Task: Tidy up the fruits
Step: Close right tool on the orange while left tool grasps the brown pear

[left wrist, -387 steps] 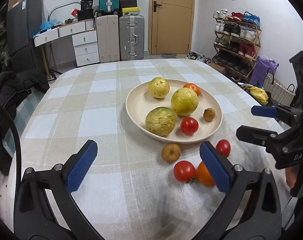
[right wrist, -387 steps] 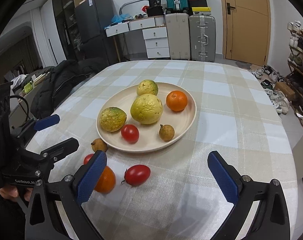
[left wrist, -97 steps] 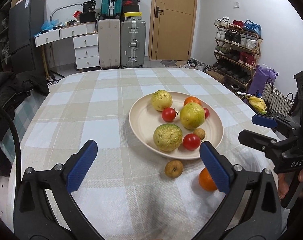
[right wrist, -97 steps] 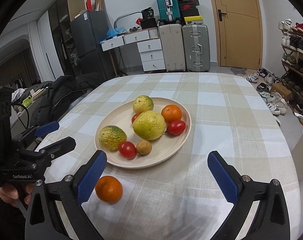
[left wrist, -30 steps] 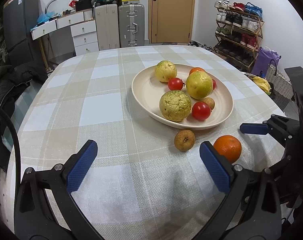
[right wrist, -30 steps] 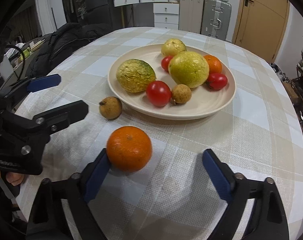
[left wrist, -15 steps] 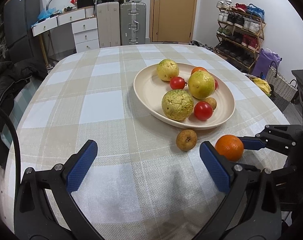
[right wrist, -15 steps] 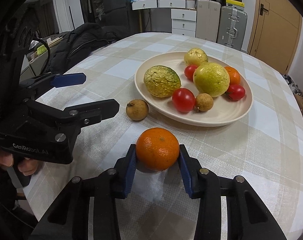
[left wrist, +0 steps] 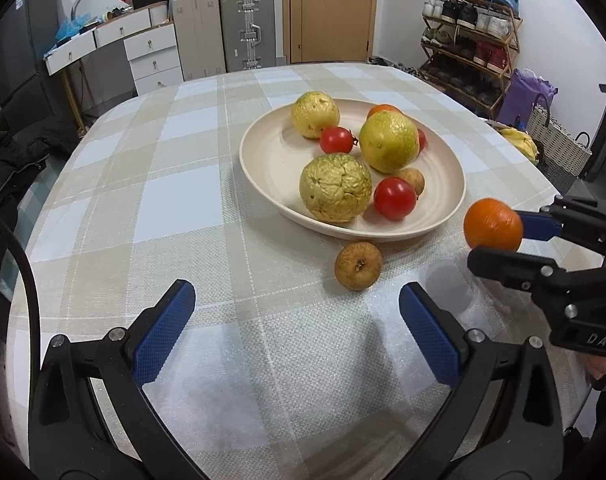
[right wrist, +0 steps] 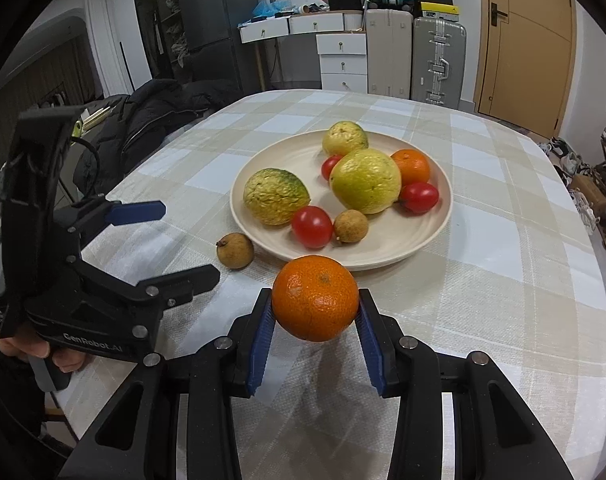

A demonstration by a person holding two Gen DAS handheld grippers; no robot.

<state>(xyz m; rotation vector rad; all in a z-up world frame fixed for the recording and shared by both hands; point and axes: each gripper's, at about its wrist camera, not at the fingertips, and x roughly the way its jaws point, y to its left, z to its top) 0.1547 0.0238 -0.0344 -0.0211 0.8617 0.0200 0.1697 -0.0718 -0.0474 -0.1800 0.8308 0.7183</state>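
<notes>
My right gripper (right wrist: 315,334) is shut on an orange (right wrist: 315,298) and holds it above the tablecloth, just before the cream plate (right wrist: 431,236). It also shows in the left wrist view (left wrist: 493,224), right of the plate (left wrist: 263,160). The plate holds three yellow-green fruits, red tomatoes, another orange (right wrist: 413,166) and a small brown fruit (right wrist: 350,226). A second brown fruit (left wrist: 358,266) lies on the cloth in front of the plate. My left gripper (left wrist: 297,330) is open and empty, low over the cloth near it.
The checked tablecloth (left wrist: 175,208) covers a rounded table. A dark jacket (right wrist: 155,116) lies off the left edge. A shoe rack (left wrist: 467,48) and a basket (left wrist: 551,136) stand to the right, drawers and suitcases (right wrist: 387,52) at the back.
My right gripper has closed on the orange and lifted it off the cloth toward the plate. The left gripper has stayed open in place.
</notes>
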